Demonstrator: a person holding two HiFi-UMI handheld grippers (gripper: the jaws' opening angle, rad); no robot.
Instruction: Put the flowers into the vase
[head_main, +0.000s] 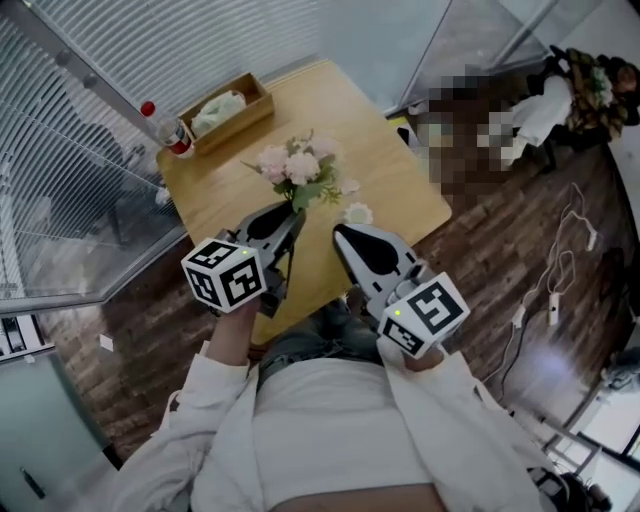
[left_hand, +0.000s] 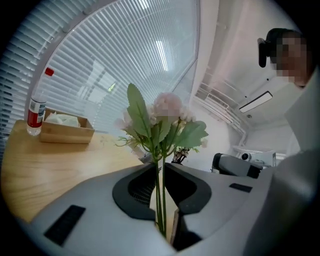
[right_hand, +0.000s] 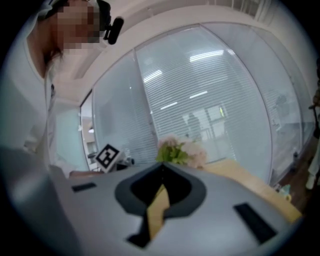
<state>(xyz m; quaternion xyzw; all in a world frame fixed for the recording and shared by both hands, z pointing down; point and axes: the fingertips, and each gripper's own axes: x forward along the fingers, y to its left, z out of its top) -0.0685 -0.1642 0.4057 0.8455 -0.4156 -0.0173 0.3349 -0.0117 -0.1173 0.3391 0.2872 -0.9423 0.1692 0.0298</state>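
We see a light wooden table (head_main: 400, 190) filling the upper middle of the frame; at its upper-left corner stand a wooden box (head_main: 238, 126) and a red-capped bottle (head_main: 170, 130)

From where I stand, the tabletop (head_main: 395, 190) lies before the person, with the blinds (head_main: 120, 60) along its far and left sides. At its far left corner sits a box (head_main: 245, 120), with a bottle (head_main: 170, 130) just beside it on the left. The flowers (head_main: 298, 168) stand over the middle of the tabletop, their stems between the left tongs (head_main: 296, 214). The right tongs (head_main: 341, 234) hang just to the right, apart from them. A loose bloom (head_main: 357, 213) lies on the tabletop right of the bunch. Cables (head_main: 555, 290) trail over the floor farther right.
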